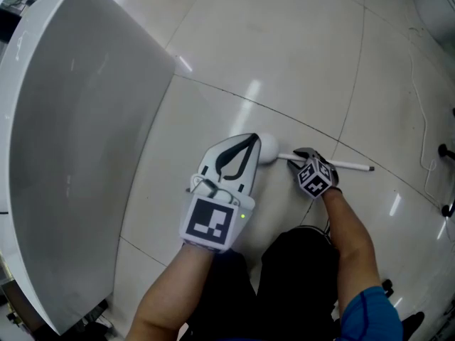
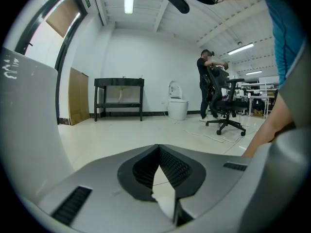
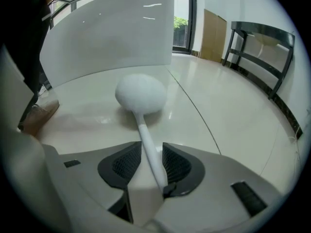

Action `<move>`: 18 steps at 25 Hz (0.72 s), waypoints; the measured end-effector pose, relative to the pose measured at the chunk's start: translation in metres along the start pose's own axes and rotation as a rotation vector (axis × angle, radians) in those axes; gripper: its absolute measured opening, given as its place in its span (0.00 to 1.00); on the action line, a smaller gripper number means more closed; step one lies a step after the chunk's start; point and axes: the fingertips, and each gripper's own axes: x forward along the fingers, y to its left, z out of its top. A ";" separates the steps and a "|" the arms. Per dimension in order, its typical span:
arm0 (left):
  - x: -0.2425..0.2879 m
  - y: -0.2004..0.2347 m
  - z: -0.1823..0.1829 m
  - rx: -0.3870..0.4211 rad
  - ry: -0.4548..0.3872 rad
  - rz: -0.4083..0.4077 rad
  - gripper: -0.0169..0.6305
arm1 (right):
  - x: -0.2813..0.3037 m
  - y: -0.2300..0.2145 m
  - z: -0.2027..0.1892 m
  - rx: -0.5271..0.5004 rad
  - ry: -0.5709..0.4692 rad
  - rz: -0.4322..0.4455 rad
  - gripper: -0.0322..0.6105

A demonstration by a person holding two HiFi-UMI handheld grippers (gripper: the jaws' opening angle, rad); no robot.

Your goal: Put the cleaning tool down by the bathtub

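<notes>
Pale floor tiles point(image 1: 284, 48) meet the bathtub point(image 1: 71, 155) at nine o'clock. Your right gripper point(image 1: 297, 160) clamps the cleaning tool point(image 1: 269, 148), its head seemingly down (only release remains). Your left gripper point(image 1: 254, 138) is closed, empty.

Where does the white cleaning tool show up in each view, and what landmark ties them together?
Head view: cleaning tool centre, round head on the floor, handle in the right hand-held gripper.
Left gripper view: not in it.
Right gripper view: centre, handle running between the jaws.
Shared landmark: the white bathtub.
</notes>
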 end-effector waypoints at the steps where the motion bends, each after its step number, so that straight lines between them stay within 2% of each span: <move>1: 0.000 -0.002 0.001 -0.005 -0.003 -0.009 0.03 | 0.003 0.000 -0.004 -0.006 0.012 -0.004 0.31; 7: -0.004 -0.003 0.005 -0.042 -0.019 -0.020 0.03 | 0.009 0.001 -0.010 -0.065 0.035 -0.021 0.30; 13: -0.007 -0.006 0.009 -0.072 -0.036 -0.054 0.03 | 0.010 0.018 -0.011 -0.108 0.079 0.021 0.23; 18: -0.010 -0.008 0.013 -0.080 -0.058 -0.079 0.03 | 0.011 0.018 -0.011 -0.091 0.064 0.032 0.23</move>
